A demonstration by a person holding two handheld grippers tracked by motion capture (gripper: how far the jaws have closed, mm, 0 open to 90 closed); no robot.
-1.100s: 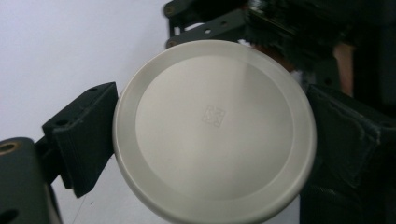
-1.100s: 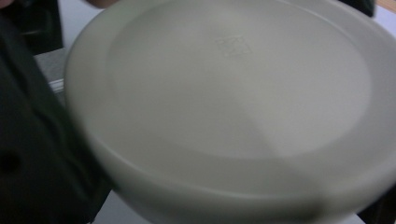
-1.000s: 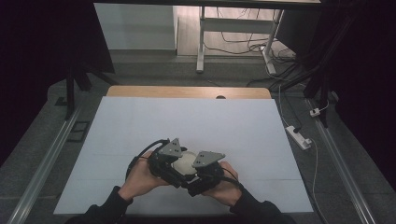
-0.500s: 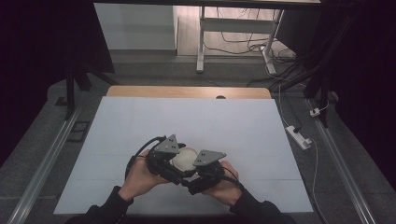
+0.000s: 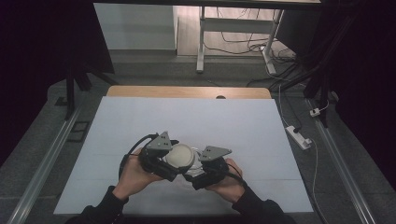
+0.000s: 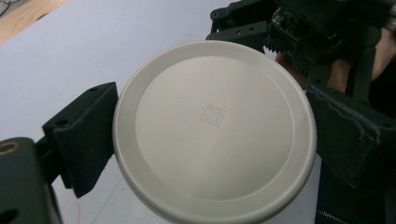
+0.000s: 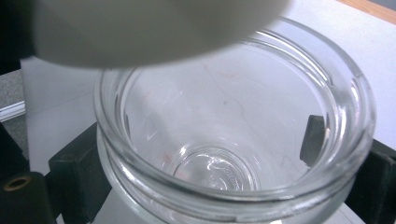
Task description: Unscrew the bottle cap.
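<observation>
Near front edge of table (image 5: 140,116), high view: left gripper (image 5: 163,161) and right gripper (image 5: 205,173) close together, white lid (image 5: 181,156) between them, held above surface.

Left gripper view: fingers (image 6: 84,135) clamped on lid (image 6: 215,130) at opposite rim points. Round, off-white plastic, small square mark at centre. Likely light, stiff, smooth; grip by rim only.

Right gripper view: fingers (image 7: 70,177) clamped on glass jar (image 7: 233,140) just below neck. Clear, empty, thick-rimmed; lid edge overhead, not seated. Prob. heavy-ish, slippery, breakable; firm hold req'd.
</observation>
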